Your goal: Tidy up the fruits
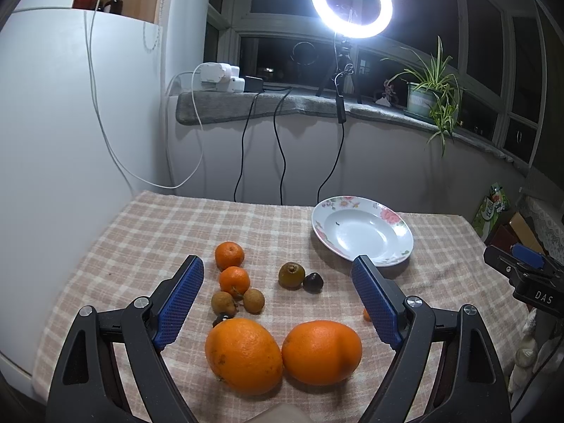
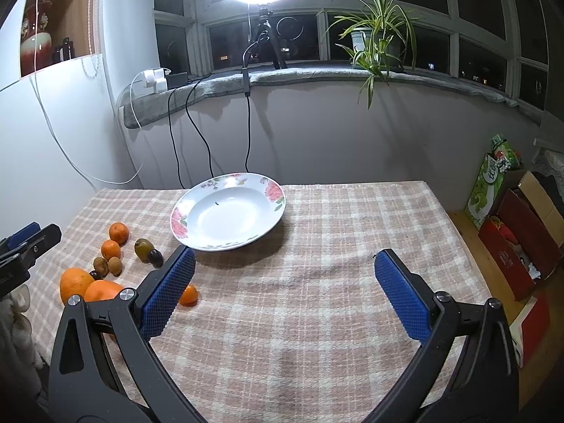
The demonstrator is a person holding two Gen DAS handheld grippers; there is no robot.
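Left gripper spread wide above two oranges, touching nothing. Right gripper equally spread, empty, near floral plate.

Dark windows, glowing ring light, potted plant on grey sill, white wall
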